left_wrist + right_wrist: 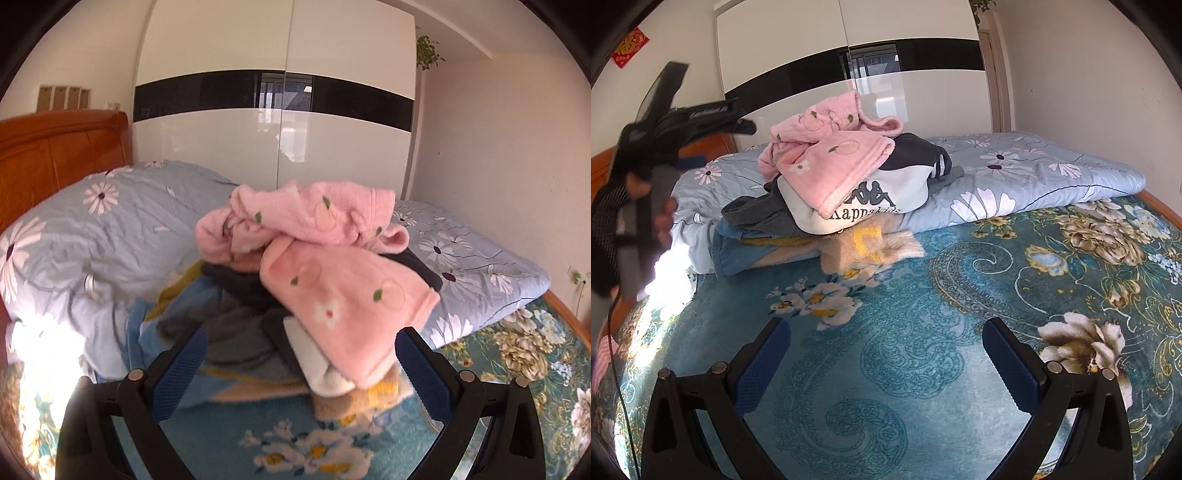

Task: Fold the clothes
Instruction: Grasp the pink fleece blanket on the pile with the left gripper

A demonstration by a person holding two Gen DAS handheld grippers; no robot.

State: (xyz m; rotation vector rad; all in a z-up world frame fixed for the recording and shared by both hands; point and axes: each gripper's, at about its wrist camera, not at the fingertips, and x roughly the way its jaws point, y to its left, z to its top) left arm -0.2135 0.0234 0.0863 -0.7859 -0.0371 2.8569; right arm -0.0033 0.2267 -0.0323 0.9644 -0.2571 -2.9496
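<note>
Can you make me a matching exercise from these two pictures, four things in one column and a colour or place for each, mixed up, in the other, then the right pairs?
Things:
1. fleece garment
2. Kappa sweatshirt
3. quilt
4. left tongs

Descriptions:
A. pale blue with white daisies, lying behind the pile
B. open, close in front of the pile
C. pink, on top of the pile
D. white panel with dark logo, under the pink item

Pairs: 1-C, 2-D, 3-A, 4-B
</note>
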